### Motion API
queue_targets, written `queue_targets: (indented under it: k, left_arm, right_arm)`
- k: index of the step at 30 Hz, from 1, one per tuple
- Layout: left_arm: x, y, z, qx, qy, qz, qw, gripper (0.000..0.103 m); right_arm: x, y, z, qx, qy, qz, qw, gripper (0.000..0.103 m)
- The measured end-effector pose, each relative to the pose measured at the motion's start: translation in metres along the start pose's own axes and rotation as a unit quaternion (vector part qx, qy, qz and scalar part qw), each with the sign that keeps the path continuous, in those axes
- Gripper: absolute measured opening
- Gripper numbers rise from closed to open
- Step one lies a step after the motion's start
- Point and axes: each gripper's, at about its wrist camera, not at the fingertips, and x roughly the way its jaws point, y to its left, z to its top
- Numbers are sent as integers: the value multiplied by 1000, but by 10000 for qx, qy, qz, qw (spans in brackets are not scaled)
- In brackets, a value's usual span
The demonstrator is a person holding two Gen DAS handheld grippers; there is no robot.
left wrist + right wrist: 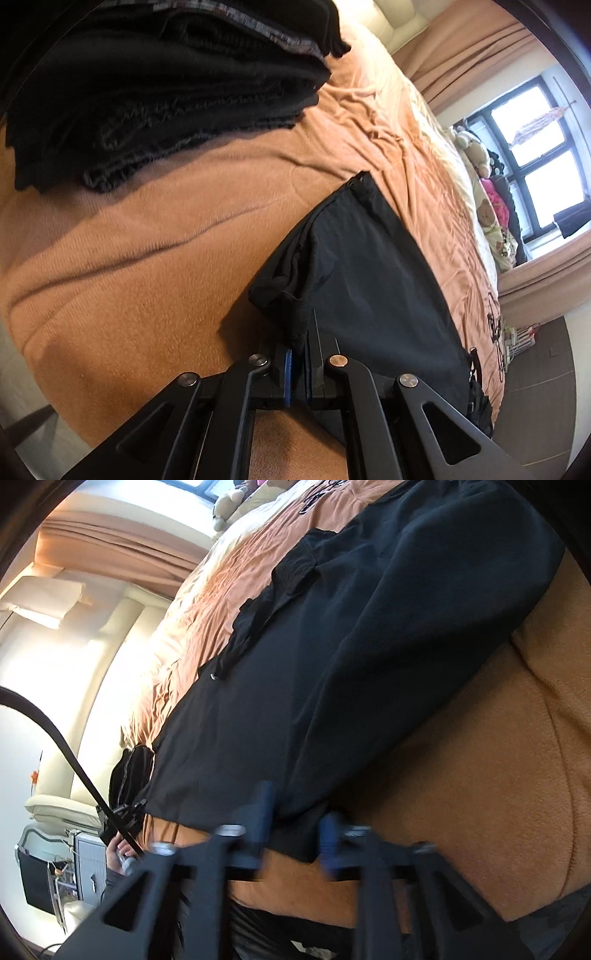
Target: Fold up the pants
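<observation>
1. While the dark pants (373, 280) lie spread on the orange-brown blanket (147, 266), the left gripper (303, 360) has its two fingers drawn together on a bunched corner of the fabric, so it is clamped on the pants with almost no gap between the blue pads (288, 373).
2. Ahead of the left gripper and slightly to its right, the pants stretch away as a flat, smooth panel whose far corner points up the bed.
3. Further ahead and to the left of that gripper sits a stack of folded dark clothes (166, 96), well apart from the pants, resting on the same blanket.
4. Far off to the right of the left gripper, soft toys (476, 151) lie along the bed's edge below a window (535, 147) framed by peach curtains (472, 48).
5. From the right wrist view, the right gripper (297, 834) has its fingers parted, with the near hem of the pants (332, 646) lying between the blue pads (330, 843); the frame is blurred there, so the fingers seem to be clear of the cloth, though I cannot be sure.
6. Directly ahead of the right gripper the pants fill most of the view, a thick folded leg running off to the upper right across the blanket (461, 775).
7. To the left of the right gripper, a black strap (70, 753) arcs down past the bed's side.
</observation>
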Motion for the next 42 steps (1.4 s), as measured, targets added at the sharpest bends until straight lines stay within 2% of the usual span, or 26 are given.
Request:
queue_targets:
  k: [1,2,3,4,10,12,18,26,32,34,37,39,42]
  left_arm:
    - [2,1,-1,2,62,-1,10000,8]
    - [3,3,-3,-10,99,-13,9999,16]
    - [4,4,-4,-31,109,-11,9999,25]
    - [4,6,-7,-45,100,2,9999,29]
    - [2,6,-14,-51,121,-25,9999,35]
    - [0,3,-16,-9,116,-44,9999,42]
    - [0,-1,-22,17,108,19,9999,43]
    - [-3,-4,-30,-123,82,50,9999,43]
    - [-3,-7,-36,-153,39,106,9998,43]
    - [-2,-7,-36,-151,17,136,9998,43]
    - [-1,-7,-36,-177,8,175,9997,43]
    - [0,-10,-35,-153,-1,216,9996,43]
    - [2,-12,-35,-133,-6,236,9996,43]
  right_arm:
    - [-5,-2,1,18,-51,-14,10000,67]
    - [-10,-5,2,31,-81,-29,10000,70]
    - [-17,-9,6,56,-117,-47,9999,70]
    - [-24,-13,7,80,-175,-71,9998,70]
    - [-73,-48,25,391,-783,-258,9958,70]
    - [-89,-62,35,512,-1010,-398,9928,70]
    - [-123,-108,69,944,-1664,-479,9804,70]
    - [-123,-142,110,1234,-1918,-445,9726,70]
    - [-99,-140,113,1390,-2102,-494,9665,70]
    - [-95,-133,97,1392,-2157,-467,9654,70]
    - [-99,-134,93,1415,-2150,-551,9647,51]
    - [-101,-136,92,1477,-2113,-579,9645,34]
    - [-110,-131,86,1406,-2155,-672,9640,22]
